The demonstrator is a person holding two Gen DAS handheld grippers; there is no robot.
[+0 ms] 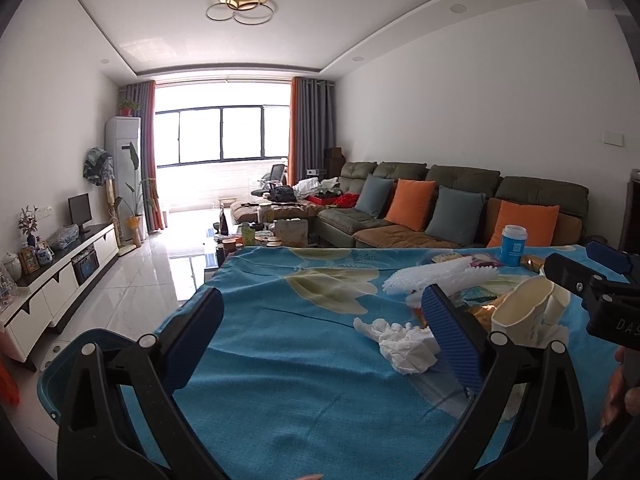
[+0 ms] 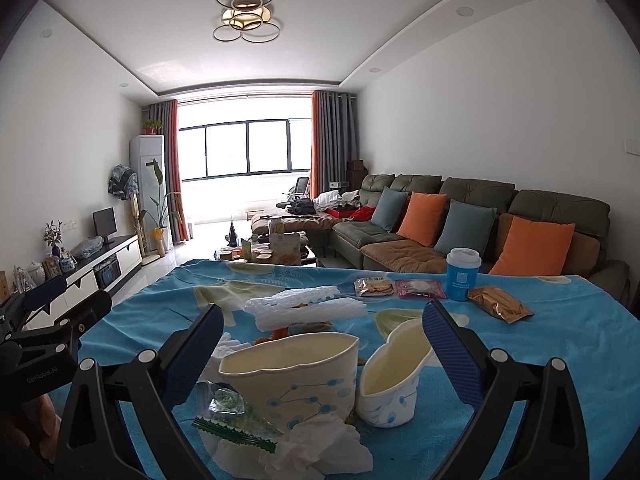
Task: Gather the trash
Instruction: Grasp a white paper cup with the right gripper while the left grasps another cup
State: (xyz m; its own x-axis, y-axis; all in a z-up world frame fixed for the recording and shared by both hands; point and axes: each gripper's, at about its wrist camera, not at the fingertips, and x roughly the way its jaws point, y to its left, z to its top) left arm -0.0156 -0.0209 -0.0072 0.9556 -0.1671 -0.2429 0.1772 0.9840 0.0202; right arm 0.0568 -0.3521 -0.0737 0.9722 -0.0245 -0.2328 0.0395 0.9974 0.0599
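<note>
Item: two squashed cream paper cups with blue print (image 2: 296, 376), lower centre of the right wrist view, on the blue floral-clothed desk (image 2: 560, 360). Light, thin-walled, crushable; pinch a rim. Your right gripper (image 2: 324, 356) and left gripper (image 1: 320, 344): jaws spread wide, empty.

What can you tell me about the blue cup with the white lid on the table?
The blue cup stands upright near the far edge of the table, on the blue floral cloth. It looks like a paper takeaway cup: blue body with a pale square label, white domed lid fitted on top. Nothing grips it; a gold packet lies just beside it.
</note>
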